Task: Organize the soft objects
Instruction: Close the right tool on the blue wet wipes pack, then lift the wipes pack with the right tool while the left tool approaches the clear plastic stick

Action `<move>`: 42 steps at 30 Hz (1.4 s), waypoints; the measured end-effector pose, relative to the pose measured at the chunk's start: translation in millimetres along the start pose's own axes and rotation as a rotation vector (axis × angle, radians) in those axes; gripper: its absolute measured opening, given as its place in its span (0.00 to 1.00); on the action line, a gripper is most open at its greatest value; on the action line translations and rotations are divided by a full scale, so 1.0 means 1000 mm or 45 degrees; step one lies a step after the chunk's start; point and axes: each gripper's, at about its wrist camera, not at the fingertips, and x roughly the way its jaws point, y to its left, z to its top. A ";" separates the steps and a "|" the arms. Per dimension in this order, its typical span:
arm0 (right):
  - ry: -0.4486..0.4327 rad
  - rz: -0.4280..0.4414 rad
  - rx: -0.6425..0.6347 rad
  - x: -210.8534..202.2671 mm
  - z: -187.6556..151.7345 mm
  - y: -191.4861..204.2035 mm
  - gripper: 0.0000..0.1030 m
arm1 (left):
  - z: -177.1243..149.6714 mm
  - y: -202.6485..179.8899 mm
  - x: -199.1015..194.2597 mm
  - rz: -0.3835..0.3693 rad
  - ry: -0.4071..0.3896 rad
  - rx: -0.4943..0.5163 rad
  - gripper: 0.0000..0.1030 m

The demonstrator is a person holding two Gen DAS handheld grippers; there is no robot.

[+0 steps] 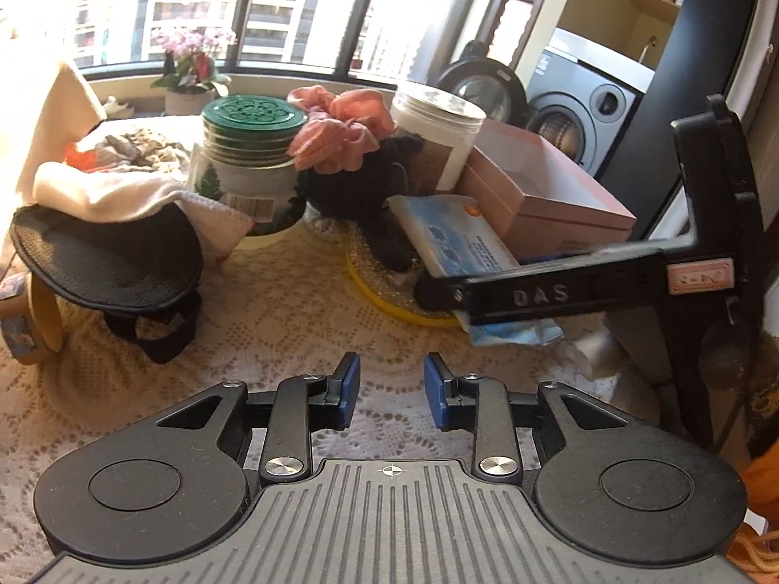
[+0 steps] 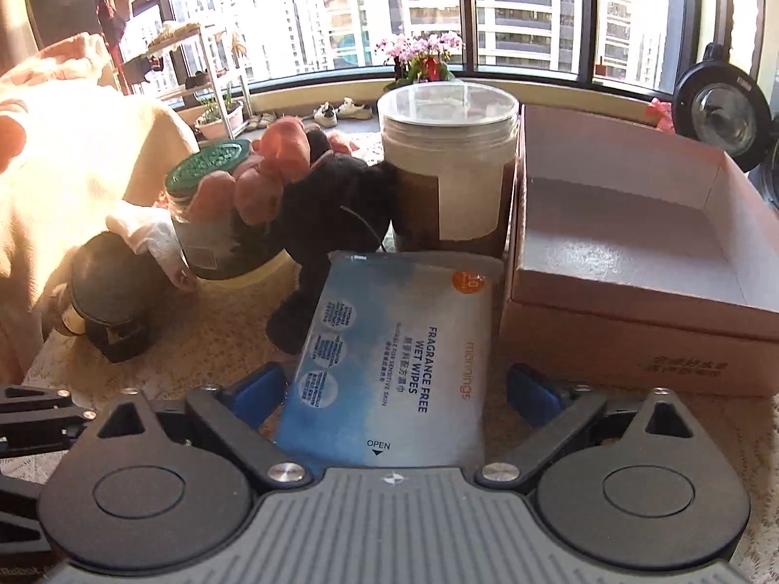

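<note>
A blue pack of wet wipes (image 2: 394, 365) lies on the lace tablecloth between the wide-open fingers of my right gripper (image 2: 397, 392); the blue pads (image 2: 533, 392) stand beside its edges with a gap on the right. The pack also shows in the left wrist view (image 1: 453, 238), under the right gripper's body. A black plush toy (image 2: 331, 194) with pink fabric (image 2: 277, 165) sits behind it. An open pink box (image 2: 628, 243) stands to the right. My left gripper (image 1: 392, 392) is slightly open and empty above the cloth.
A green-lidded tin (image 1: 253, 141), a clear-lidded jar (image 2: 448, 170), a black cap (image 1: 112, 258) under cream cloth (image 1: 107, 194), and a yellow coaster (image 1: 384, 292) crowd the table. A washing machine (image 1: 579, 117) stands behind.
</note>
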 end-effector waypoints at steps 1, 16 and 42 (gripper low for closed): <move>0.026 0.045 0.018 0.000 -0.001 -0.003 0.77 | 0.001 0.004 -0.001 0.014 -0.010 -0.017 0.31; -0.015 0.053 0.067 -0.091 -0.078 -0.066 0.75 | 0.033 -0.049 0.038 -0.091 -0.058 0.234 0.31; -0.088 -0.016 0.022 -0.082 -0.062 -0.080 0.75 | 0.029 -0.070 0.047 -0.086 -0.060 0.480 0.32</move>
